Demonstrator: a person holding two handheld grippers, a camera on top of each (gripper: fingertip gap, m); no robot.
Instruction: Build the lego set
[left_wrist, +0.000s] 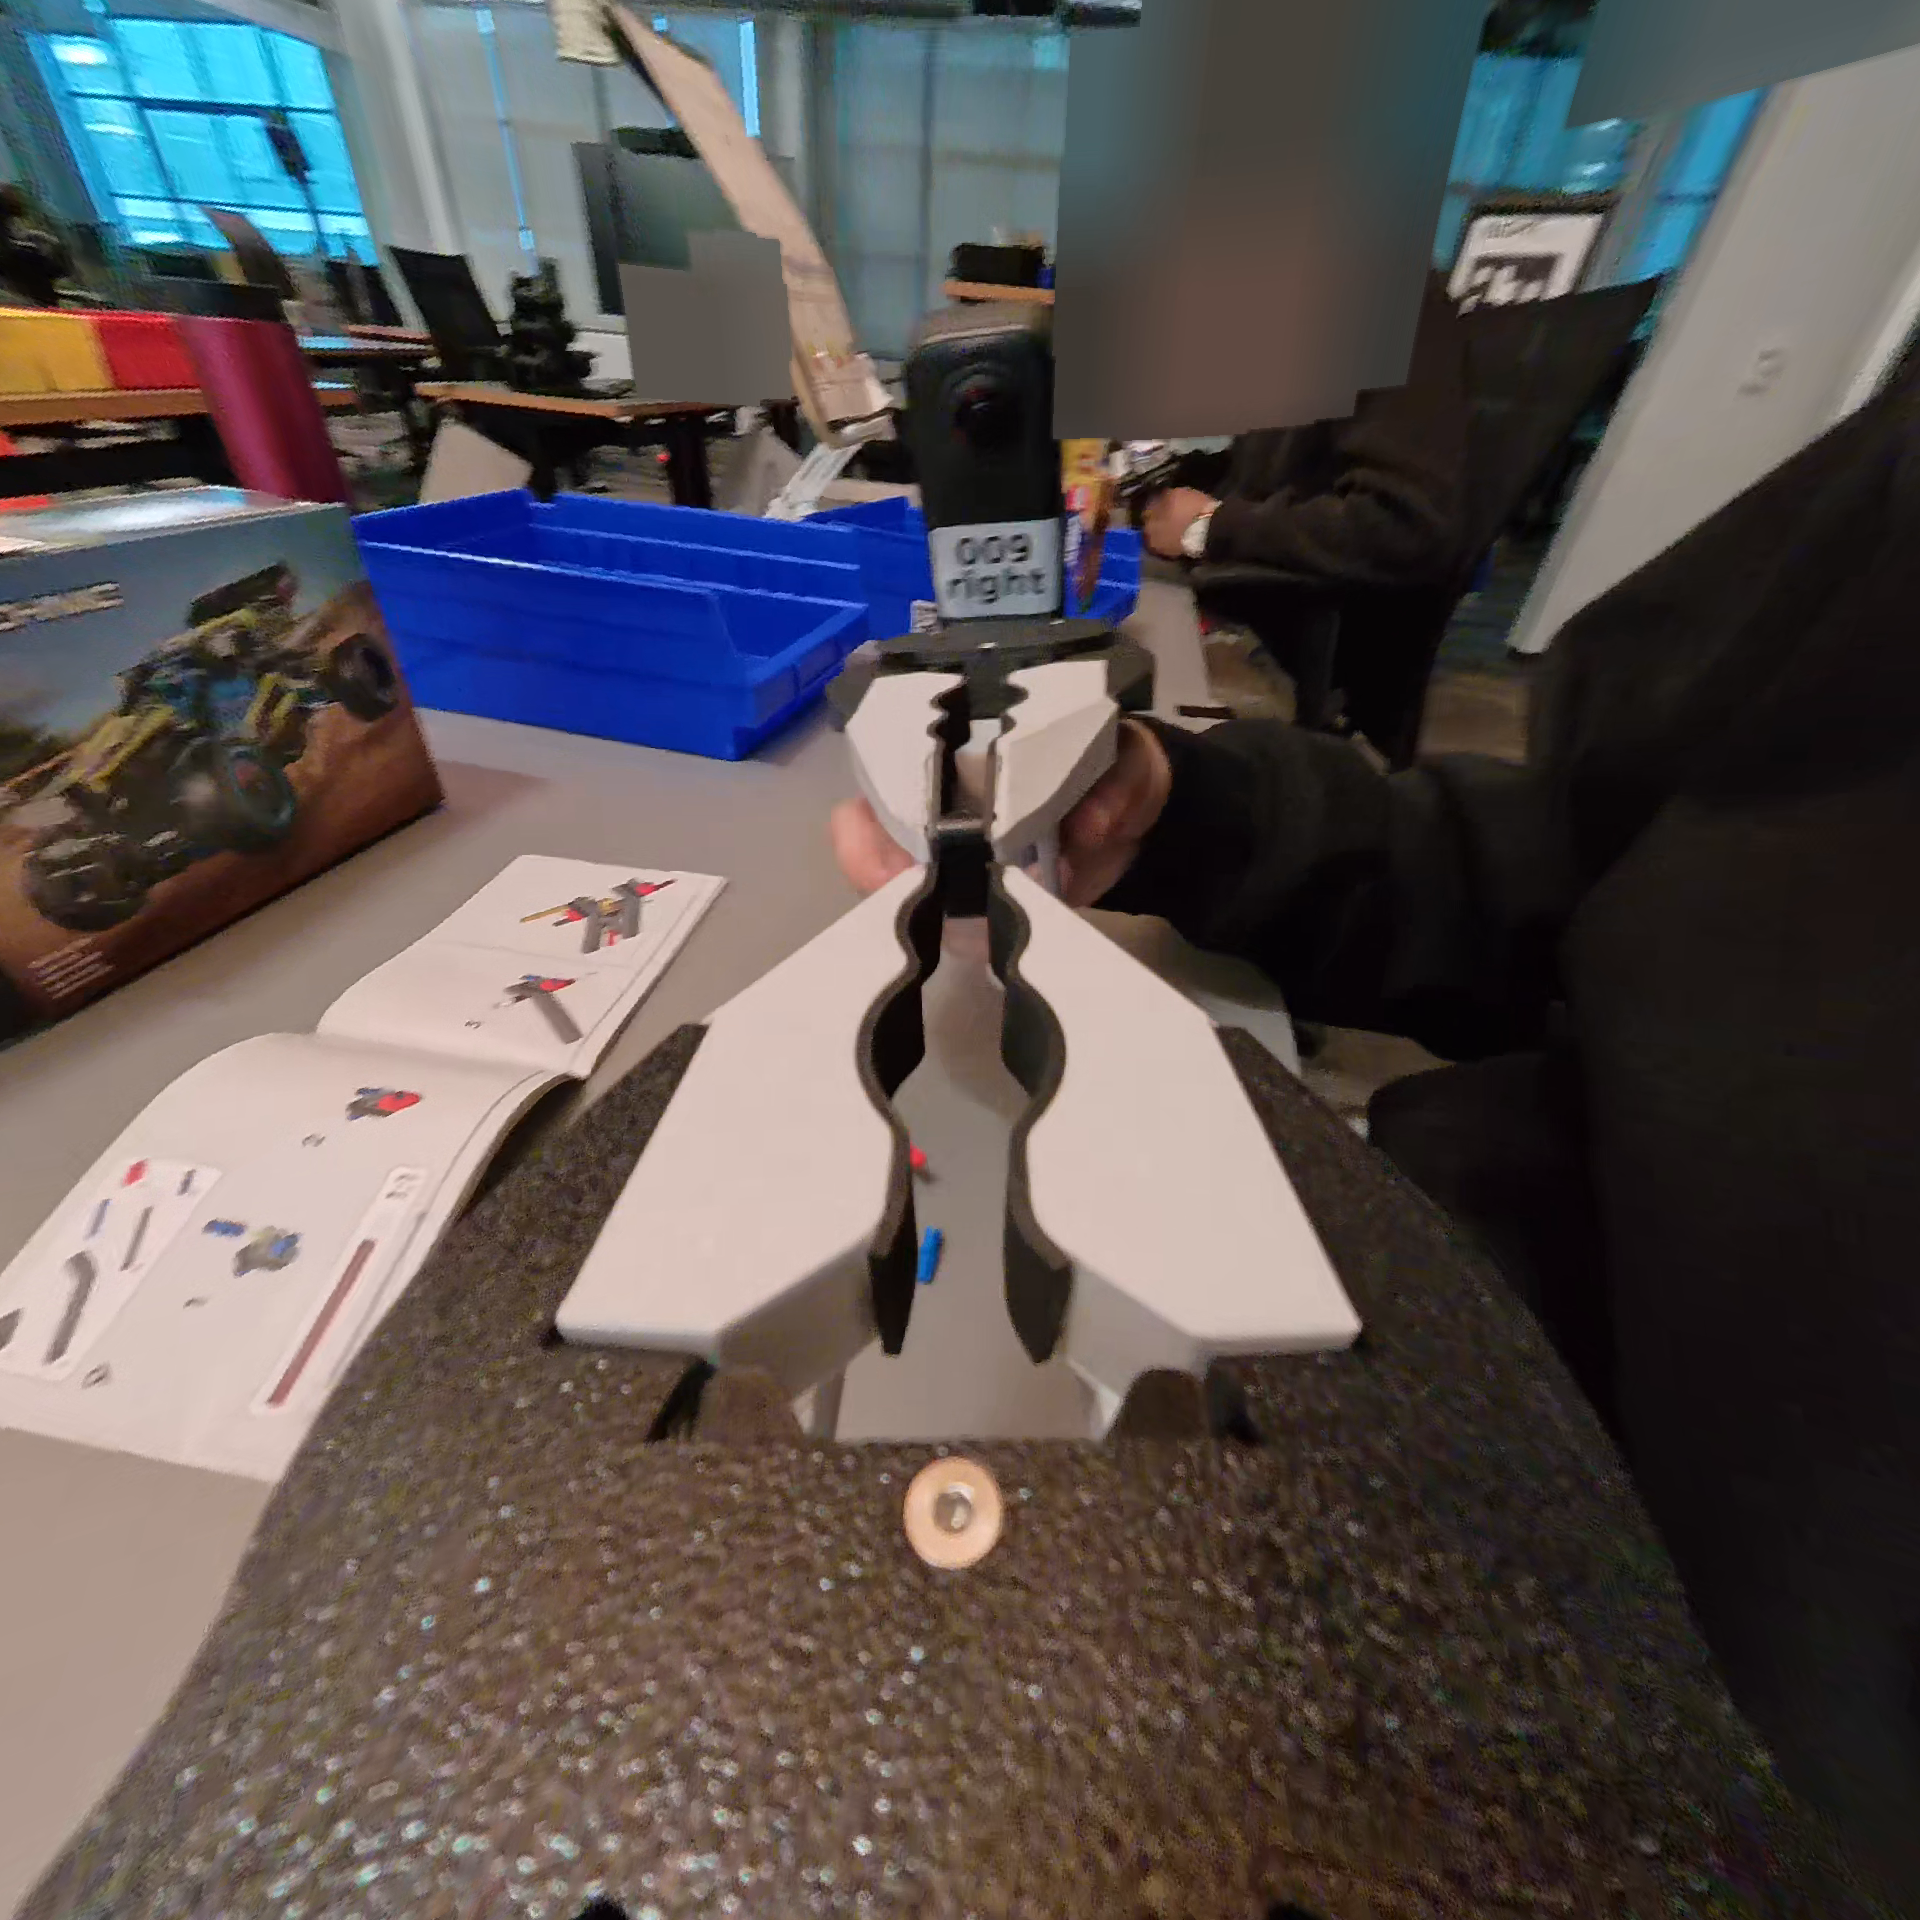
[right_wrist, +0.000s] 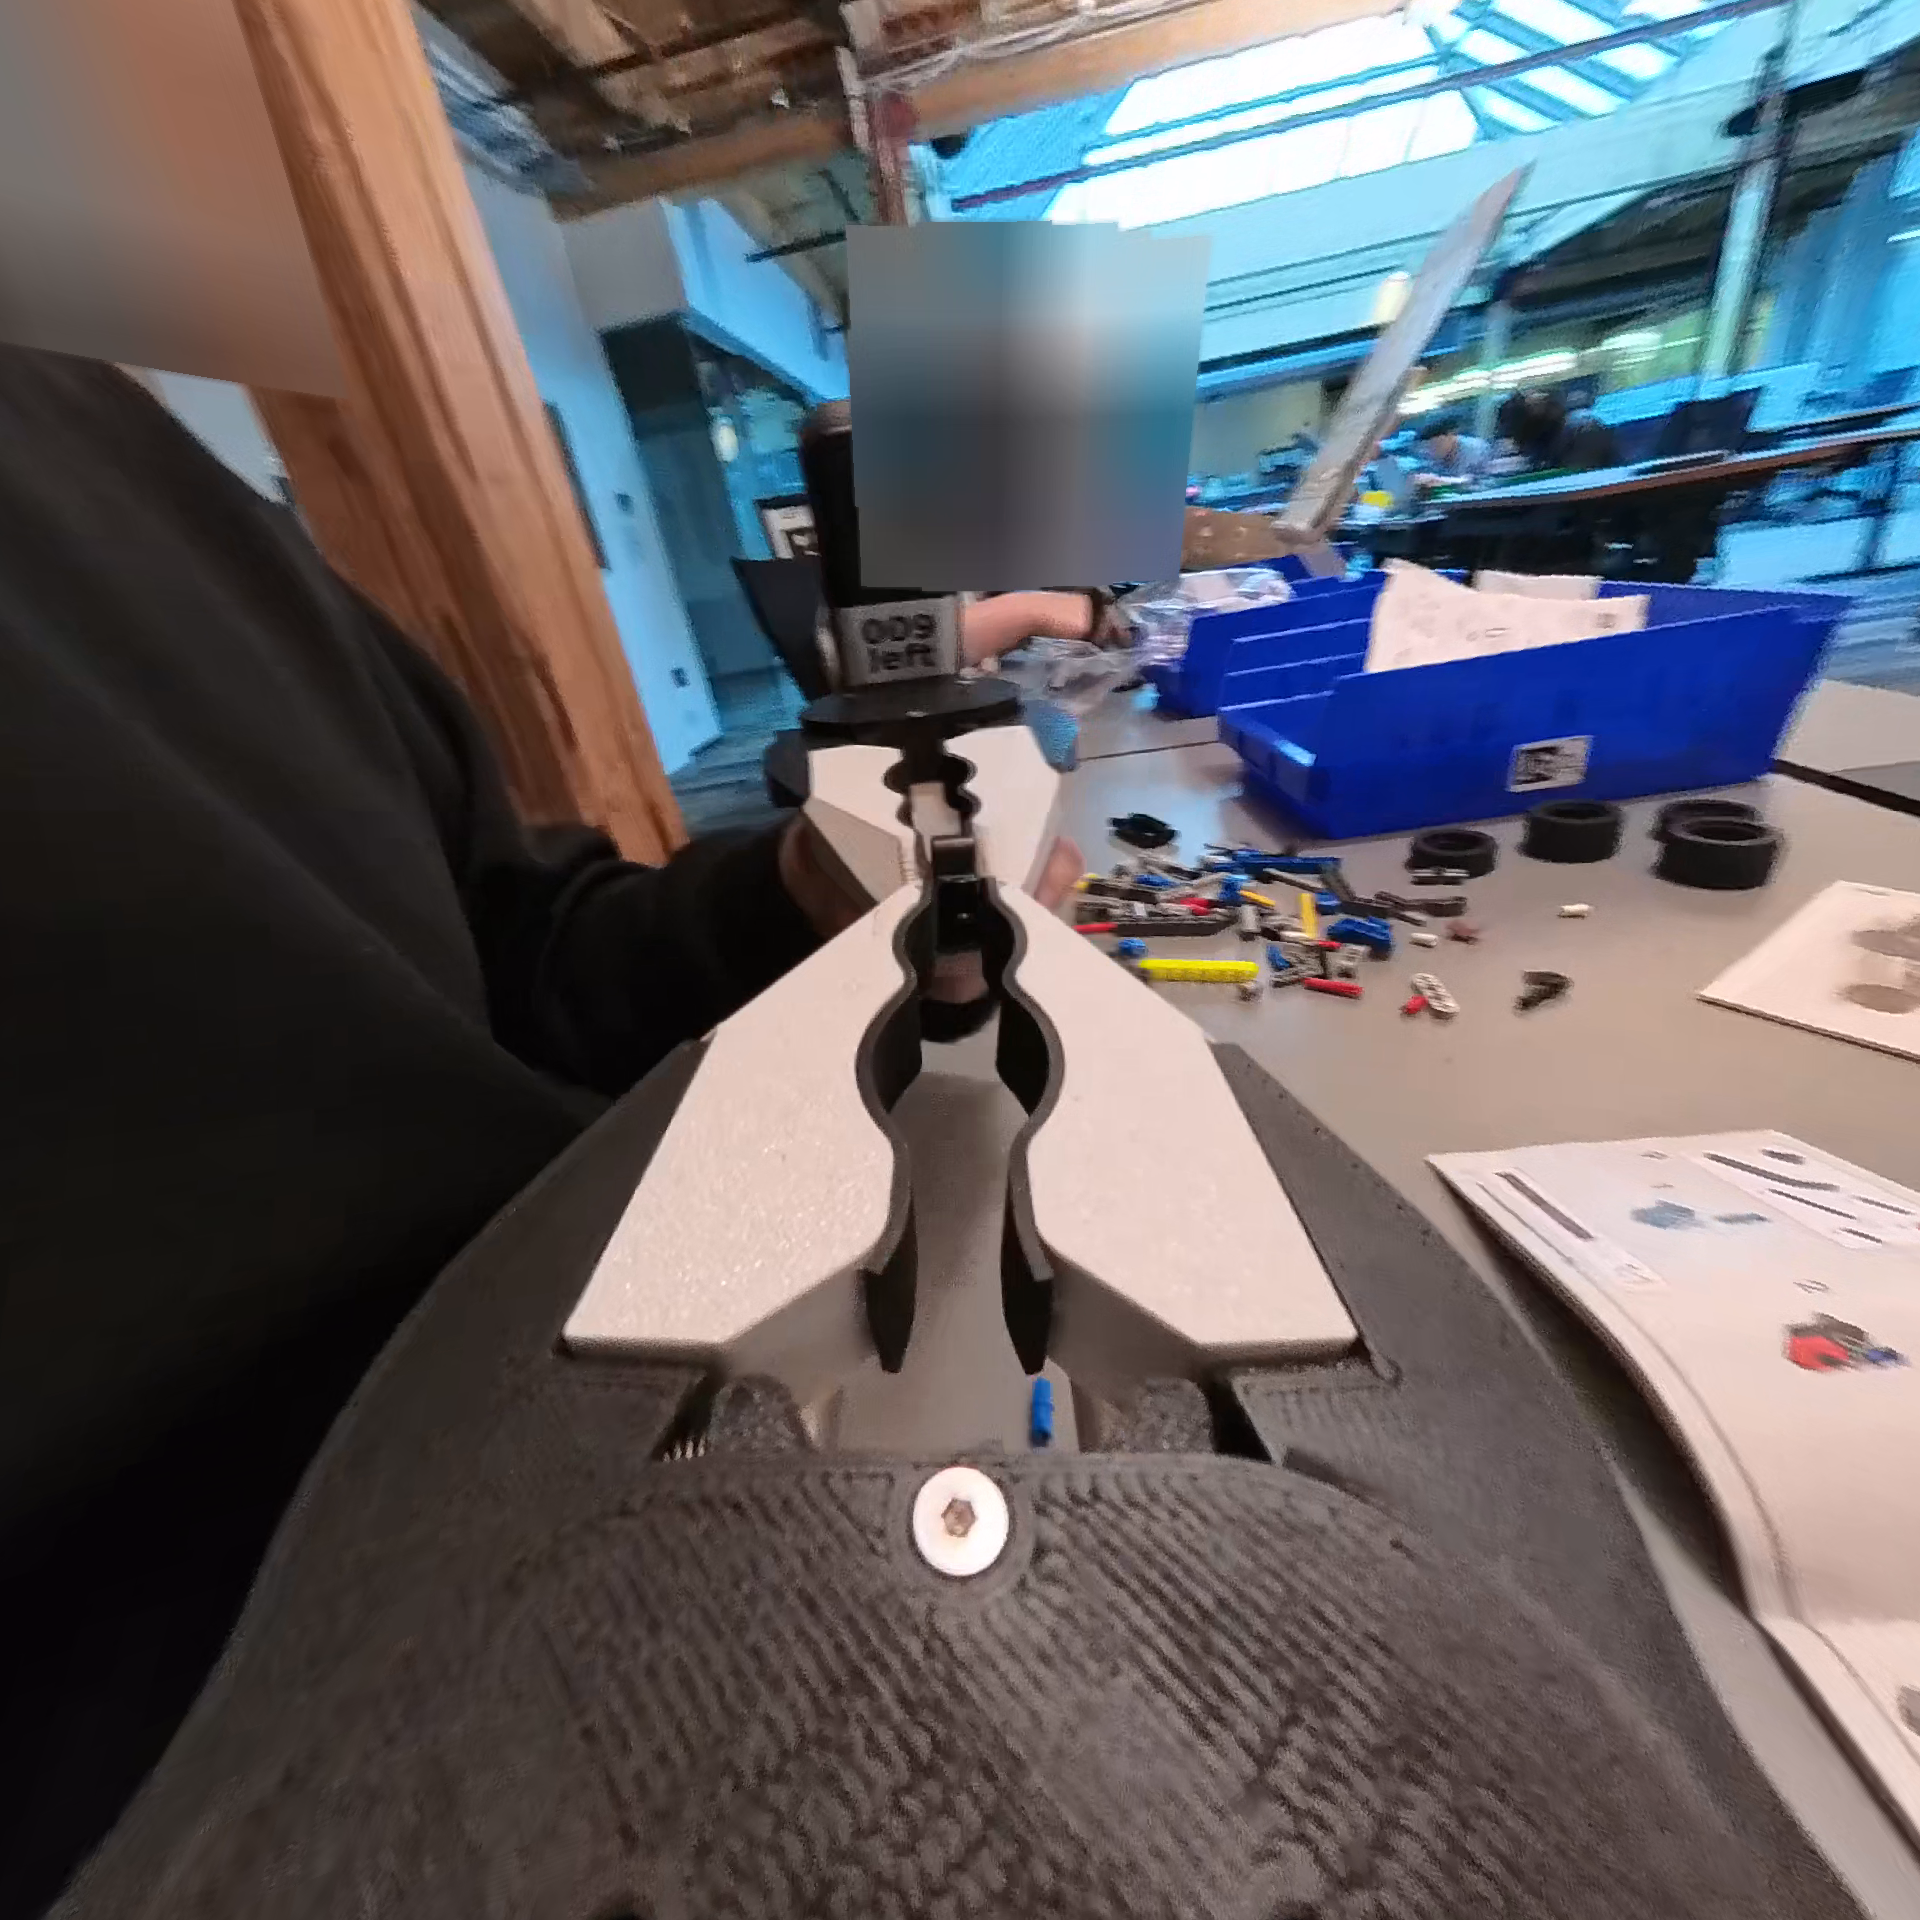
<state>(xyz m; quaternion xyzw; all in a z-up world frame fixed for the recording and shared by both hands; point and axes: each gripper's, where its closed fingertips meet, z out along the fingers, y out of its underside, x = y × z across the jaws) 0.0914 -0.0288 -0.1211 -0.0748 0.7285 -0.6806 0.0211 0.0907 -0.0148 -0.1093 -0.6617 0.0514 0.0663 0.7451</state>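
My two grippers face each other tip to tip above the grey table (left_wrist: 582, 821). In the left wrist view my left gripper (left_wrist: 962, 896) is shut on a small black lego piece (left_wrist: 962, 868). The right gripper (left_wrist: 964, 800) meets it from the far side and pinches the same piece. In the right wrist view my right gripper (right_wrist: 956, 914) is shut on the black piece (right_wrist: 956, 883), with the left gripper (right_wrist: 940, 821) opposite. A blue pin (left_wrist: 928, 1252) and a red pin (left_wrist: 918, 1158) lie on the table below; the blue pin also shows in the right wrist view (right_wrist: 1040, 1411).
An open instruction booklet (left_wrist: 312, 1143) (right_wrist: 1714, 1299) lies beside the grippers. The lego box (left_wrist: 187, 748) stands at the left. Blue bins (left_wrist: 623, 623) (right_wrist: 1507, 707) are at the back. A pile of loose pieces (right_wrist: 1247, 925) and black tyres (right_wrist: 1714, 847) lie ahead. A person's hand (right_wrist: 1023, 623) is across the table. Left and right tips are no more than a few centimetres apart. The blue pin (left_wrist: 928, 1252) is about 12 centimetres from my left fingertips.
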